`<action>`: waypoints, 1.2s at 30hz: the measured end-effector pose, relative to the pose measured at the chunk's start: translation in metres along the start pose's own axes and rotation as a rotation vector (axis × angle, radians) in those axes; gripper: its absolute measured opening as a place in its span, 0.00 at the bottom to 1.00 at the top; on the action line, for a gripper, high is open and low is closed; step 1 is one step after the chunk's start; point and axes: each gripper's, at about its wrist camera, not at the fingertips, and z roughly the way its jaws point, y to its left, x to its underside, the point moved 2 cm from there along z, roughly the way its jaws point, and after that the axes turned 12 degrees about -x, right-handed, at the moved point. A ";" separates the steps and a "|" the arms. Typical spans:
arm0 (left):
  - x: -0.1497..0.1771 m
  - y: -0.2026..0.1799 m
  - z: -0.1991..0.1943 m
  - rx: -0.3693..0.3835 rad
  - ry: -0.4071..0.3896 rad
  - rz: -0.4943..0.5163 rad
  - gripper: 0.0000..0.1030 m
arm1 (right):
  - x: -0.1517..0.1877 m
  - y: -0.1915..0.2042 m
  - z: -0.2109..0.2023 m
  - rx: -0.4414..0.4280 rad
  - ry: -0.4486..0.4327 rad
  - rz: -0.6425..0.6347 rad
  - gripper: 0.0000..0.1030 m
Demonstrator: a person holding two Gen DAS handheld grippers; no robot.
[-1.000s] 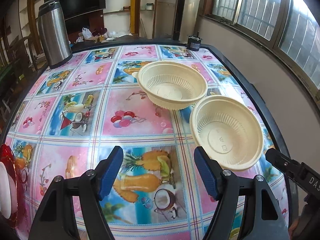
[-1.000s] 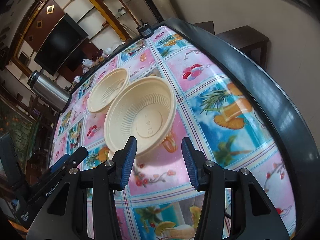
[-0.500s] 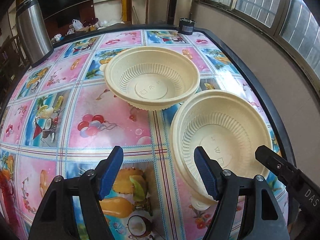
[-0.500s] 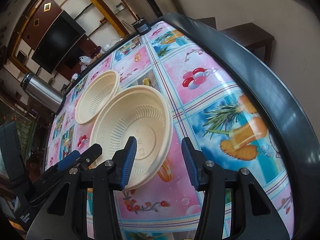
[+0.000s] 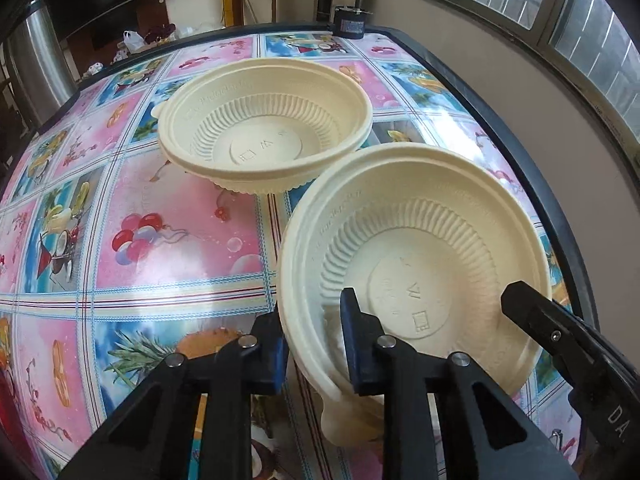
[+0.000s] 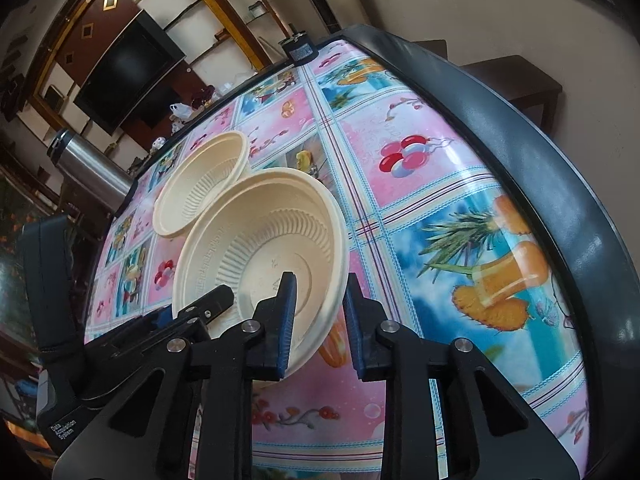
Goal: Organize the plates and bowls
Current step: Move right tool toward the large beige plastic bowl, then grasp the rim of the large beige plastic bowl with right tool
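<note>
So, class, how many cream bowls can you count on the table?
2. The near bowl sits by the table's edge, gripped on opposite rims by both sets of jaws. The far bowl rests just behind it. Others could lie outside the view.

Black grippers point(image 5: 312, 344) — blue pads point(image 6: 289, 320), silver screws

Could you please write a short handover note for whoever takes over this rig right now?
Left tool: jaws have just been closing, now shut on the near bowl, one finger inside the rim and one outside.
Right tool: jaws have also just been closing, now shut on the same bowl's opposite rim.
The near bowl sits by the table edge, held on both sides. The far bowl stands alone on the tablecloth, close behind it; its rim meets the near bowl's rim in the picture.
Done: near bowl gripped.
Left: the bowls are not yet stacked. No plates are in view.
</note>
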 end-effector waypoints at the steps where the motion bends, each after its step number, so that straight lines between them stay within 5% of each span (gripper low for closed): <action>1: 0.001 0.000 -0.001 -0.008 -0.010 0.006 0.22 | 0.001 0.002 -0.001 0.011 -0.002 -0.011 0.23; 16: 0.041 0.038 -0.031 -0.066 -0.057 0.000 0.22 | 0.044 0.038 -0.009 0.002 0.036 -0.087 0.23; 36: 0.108 0.151 -0.072 -0.169 -0.093 -0.157 0.21 | 0.123 0.146 0.004 -0.064 0.145 -0.294 0.23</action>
